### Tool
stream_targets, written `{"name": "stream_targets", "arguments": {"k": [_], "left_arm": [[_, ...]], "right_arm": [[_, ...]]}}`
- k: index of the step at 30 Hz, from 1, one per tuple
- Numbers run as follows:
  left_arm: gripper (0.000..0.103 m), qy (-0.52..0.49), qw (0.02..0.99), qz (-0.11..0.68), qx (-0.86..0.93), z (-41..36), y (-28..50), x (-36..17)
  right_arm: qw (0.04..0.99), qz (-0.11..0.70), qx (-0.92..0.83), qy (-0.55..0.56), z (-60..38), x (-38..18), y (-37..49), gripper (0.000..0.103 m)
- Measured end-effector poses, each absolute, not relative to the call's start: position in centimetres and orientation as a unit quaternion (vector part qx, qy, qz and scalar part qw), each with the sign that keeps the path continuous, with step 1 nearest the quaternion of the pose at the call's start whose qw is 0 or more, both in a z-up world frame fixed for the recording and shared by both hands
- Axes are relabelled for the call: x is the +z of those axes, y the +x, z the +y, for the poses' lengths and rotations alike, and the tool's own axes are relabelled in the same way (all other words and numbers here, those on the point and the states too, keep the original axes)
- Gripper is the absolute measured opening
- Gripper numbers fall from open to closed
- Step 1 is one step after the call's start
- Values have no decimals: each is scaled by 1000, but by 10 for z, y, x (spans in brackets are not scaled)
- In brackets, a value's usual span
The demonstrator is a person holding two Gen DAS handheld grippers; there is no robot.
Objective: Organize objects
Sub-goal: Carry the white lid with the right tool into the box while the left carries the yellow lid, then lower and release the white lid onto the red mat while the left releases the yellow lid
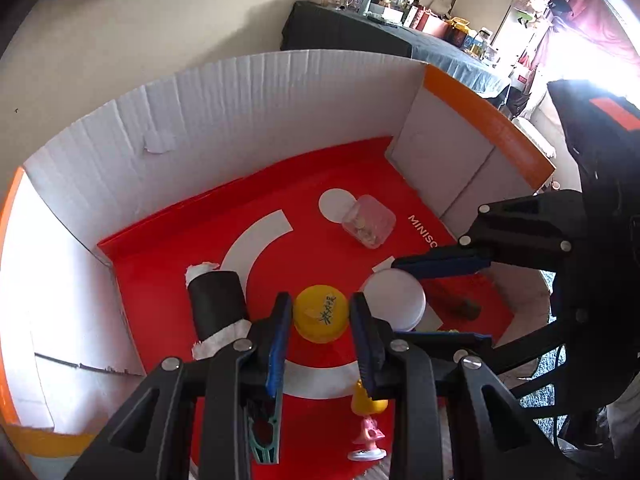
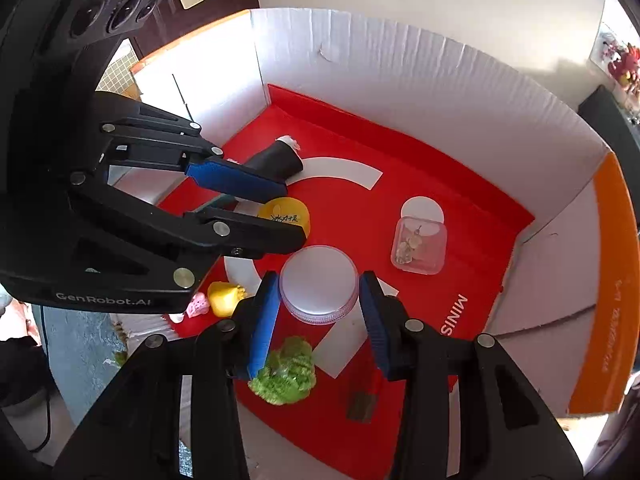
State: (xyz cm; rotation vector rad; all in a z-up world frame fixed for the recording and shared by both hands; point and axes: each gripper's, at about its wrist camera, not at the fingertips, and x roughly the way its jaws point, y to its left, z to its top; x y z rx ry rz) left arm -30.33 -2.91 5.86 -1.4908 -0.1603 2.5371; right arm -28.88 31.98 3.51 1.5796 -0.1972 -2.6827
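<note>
A red-floored cardboard box holds the objects. My left gripper is open with its blue pads on either side of a yellow round container with black writing, not clamped; it also shows in the right wrist view. My right gripper is open around a white round lidded jar, also seen in the left wrist view. A black roll with white ends lies to the left. A clear plastic box with small items sits farther back.
A green fuzzy toy, a yellow-and-pink figurine, a teal clip and a dark flat piece lie near the box's front. White box walls with orange flaps surround the floor. A cluttered dark table stands behind.
</note>
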Motion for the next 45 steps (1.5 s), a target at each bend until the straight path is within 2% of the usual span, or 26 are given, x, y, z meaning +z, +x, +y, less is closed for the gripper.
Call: {"name": "stream_targets", "arguments": {"k": [15,45], "left_arm": [[31,-526,103,-59,842,-36,-311,42],[31,-533,110,-77,836,-48,-309,43]], "right_arm": [[28,-51,-835,547,314,14,-293,39],[26,-33,-837,546,299,7,-273,40]]}}
